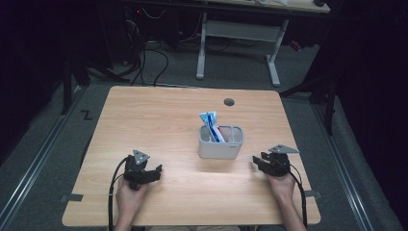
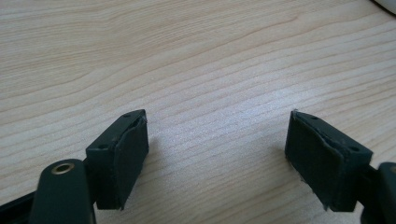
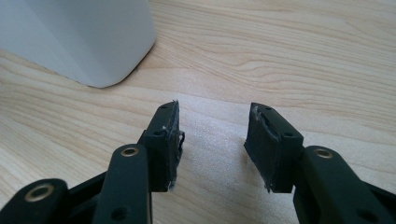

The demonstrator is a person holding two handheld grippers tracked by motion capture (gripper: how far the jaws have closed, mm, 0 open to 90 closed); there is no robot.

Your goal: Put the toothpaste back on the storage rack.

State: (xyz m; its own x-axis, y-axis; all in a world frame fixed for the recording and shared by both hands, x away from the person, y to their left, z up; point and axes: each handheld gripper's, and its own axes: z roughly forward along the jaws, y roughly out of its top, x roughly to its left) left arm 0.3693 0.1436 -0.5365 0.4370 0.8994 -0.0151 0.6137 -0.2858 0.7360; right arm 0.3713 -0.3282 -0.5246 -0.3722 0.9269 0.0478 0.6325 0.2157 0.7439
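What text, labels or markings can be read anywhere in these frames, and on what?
None can be read.
Blue and white tube in the grey holder: there may be print on it, too small and blurred to read.
Dark zigzag mark on the floor left of the table: looks like a "Z", but it may be just tape.
Left gripper and right gripper: no text on the pads.

Your light wooden table point(image 1: 159, 115) fills the frame's middle. 1 grey holder point(image 1: 220, 149) stands right of centre on it.
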